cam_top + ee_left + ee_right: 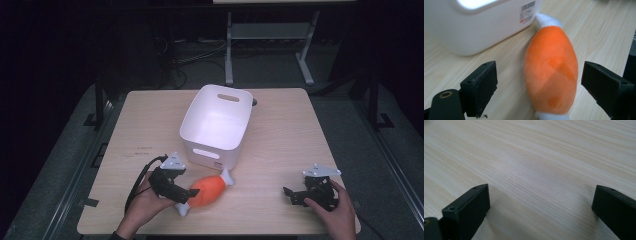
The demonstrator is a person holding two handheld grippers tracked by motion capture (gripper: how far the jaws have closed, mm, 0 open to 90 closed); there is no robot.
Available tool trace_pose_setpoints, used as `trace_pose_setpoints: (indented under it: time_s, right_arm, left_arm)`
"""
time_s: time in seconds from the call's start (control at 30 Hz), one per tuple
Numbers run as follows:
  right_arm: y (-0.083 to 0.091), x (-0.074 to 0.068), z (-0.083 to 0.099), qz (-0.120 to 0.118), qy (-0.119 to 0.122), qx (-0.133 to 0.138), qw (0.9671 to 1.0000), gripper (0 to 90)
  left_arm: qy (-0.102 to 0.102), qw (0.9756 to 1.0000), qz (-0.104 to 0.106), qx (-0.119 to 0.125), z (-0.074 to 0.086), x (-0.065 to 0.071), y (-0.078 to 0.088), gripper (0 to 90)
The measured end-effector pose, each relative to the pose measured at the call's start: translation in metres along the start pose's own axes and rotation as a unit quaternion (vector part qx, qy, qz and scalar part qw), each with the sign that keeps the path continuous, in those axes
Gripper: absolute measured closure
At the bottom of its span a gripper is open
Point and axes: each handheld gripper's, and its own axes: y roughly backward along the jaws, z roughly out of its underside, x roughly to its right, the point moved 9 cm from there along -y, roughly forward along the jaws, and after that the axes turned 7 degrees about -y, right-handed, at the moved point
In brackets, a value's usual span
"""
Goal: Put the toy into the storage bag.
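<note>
High view: one light wooden desk (280,150); one white plastic bin (216,125), empty, standing near the desk's middle, slightly toward the far edge; one orange plush toy (207,190) with white ends, lying on the desk just in front of the bin's near wall, toward the near edge, its long axis running diagonally from the near-left up to the bin's near corner. Left gripper (184,194) held at the toy's near-left end; right gripper (289,193) held low by the near-right corner, well apart from the toy, so the left hand is plainly the nearer. Left gripper view: jaws spread wide, one on each side of the orange plush toy (551,67), neither pad touching it; the toy's long axis runs straight away from the camera, in line with the jaws' reach, its far white tip beside the white plastic bin (481,27). Judged: a closing of these jaws would meet the toy across its thick middle. Right gripper view: jaws standing wide apart over bare desk (536,167), nothing between them.
</note>
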Motion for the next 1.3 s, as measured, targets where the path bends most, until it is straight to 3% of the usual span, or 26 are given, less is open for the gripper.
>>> trace_pose_setpoints:
  time_s: [0.57, 0.93, 1.27, 1.3]
  right_arm:
    - [0.000, 0.000, 0.000, 0.000, 0.000, 0.000, 1.0000, 0.9]
    - [0.000, 0.000, 0.000, 0.000, 0.000, 0.000, 1.0000, 0.9]
    - [0.000, 0.000, 0.000, 0.000, 0.000, 0.000, 1.0000, 0.9]
    - [0.000, 0.000, 0.000, 0.000, 0.000, 0.000, 1.0000, 0.9]
  left_arm:
    - [-0.033, 0.9991, 0.021, -0.019, -0.012, 0.017, -0.035, 12.7]
    - [-0.053, 0.9977, 0.018, -0.040, -0.006, 0.017, -0.050, 12.6]
    - [-0.049, 0.9972, 0.028, -0.048, 0.004, 0.018, -0.058, 12.6]
    - [-0.056, 0.9965, 0.030, -0.055, 0.006, 0.017, -0.059, 12.6]
